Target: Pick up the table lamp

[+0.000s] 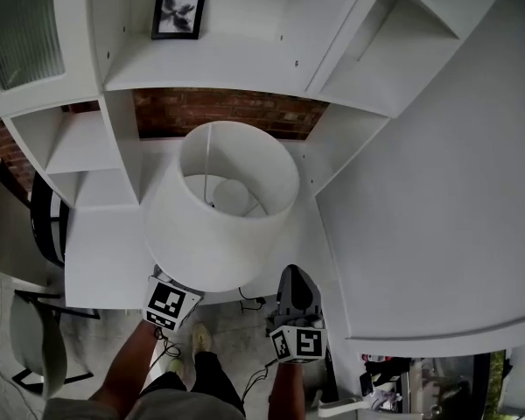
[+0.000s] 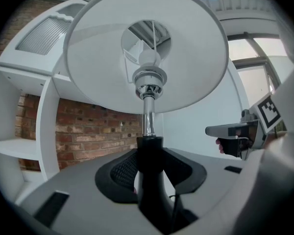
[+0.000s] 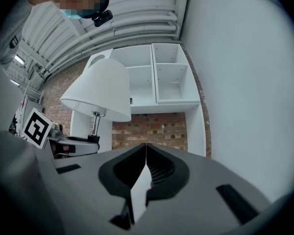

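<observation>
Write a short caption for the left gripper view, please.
Left gripper shut on the black stem of the table lamp, under its white shade, brick wall behind.

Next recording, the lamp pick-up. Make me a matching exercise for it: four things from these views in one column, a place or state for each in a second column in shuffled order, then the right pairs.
Column one
1. left tool
2. right tool
3. shade
4. picture

Column two
A. shut, nothing between the jaws
B. standing on the upper shelf
C. shut on the lamp stem
D. white, directly above the left tool

Pairs: 1-C, 2-A, 3-D, 4-B
</observation>
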Demonstrator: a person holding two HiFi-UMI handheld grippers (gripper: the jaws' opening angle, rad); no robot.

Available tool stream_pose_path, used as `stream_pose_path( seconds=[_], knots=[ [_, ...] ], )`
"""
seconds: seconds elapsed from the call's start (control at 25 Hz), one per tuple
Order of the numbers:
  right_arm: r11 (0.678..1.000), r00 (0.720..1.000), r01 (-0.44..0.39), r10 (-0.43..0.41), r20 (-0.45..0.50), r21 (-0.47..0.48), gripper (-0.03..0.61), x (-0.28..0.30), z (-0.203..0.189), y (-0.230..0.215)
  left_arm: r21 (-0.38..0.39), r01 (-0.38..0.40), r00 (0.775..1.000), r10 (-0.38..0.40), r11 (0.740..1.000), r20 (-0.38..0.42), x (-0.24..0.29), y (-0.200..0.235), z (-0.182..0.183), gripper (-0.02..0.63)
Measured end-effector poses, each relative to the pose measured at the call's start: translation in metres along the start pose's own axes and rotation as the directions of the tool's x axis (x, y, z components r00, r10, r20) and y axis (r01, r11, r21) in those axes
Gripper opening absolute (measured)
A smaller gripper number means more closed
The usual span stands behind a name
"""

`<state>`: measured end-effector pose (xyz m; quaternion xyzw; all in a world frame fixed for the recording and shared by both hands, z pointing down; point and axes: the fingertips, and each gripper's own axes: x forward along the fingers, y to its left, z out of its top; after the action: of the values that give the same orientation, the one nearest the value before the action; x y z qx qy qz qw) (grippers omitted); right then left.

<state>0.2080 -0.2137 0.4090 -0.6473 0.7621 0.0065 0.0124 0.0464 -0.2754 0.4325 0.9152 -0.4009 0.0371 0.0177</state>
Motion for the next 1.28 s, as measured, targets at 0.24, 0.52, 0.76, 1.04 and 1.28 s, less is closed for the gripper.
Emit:
stream_pose_path(
  seconds=[0.24,0.52,0.76,1.04,1.28],
  knots=[
    [1.0,1.0,-0.006,0.006,0.015,0.005,0.023,-0.011,0.022,0.003,0.017,-0.027,1.0,0.027,1.0,-0.014,-0.019,-0.003,0.023,0.153],
    [1.0,0.999,-0.023,0.023,0.036,0.0,0.023,-0.013,0.042,0.016,0.045,-0.045,0.999,0.046,0.998,-0.001,-0.042,-0.005,0.044,0.153],
    [0.999,0.998,-0.049,0.049,0.042,0.002,0.023,-0.018,0.048,0.033,0.053,-0.071,0.997,0.07,0.996,0.022,-0.071,-0.007,0.062,0.153],
    [0.996,0.996,-0.084,0.084,0.037,0.009,0.023,-0.037,0.051,0.065,0.06,-0.114,0.993,0.113,0.992,0.025,-0.119,-0.006,0.066,0.153],
    [0.994,0.993,-0.11,0.11,0.045,0.016,0.023,-0.053,0.051,0.088,0.053,-0.15,0.989,0.149,0.987,0.023,-0.152,-0.002,0.062,0.153]
  ],
)
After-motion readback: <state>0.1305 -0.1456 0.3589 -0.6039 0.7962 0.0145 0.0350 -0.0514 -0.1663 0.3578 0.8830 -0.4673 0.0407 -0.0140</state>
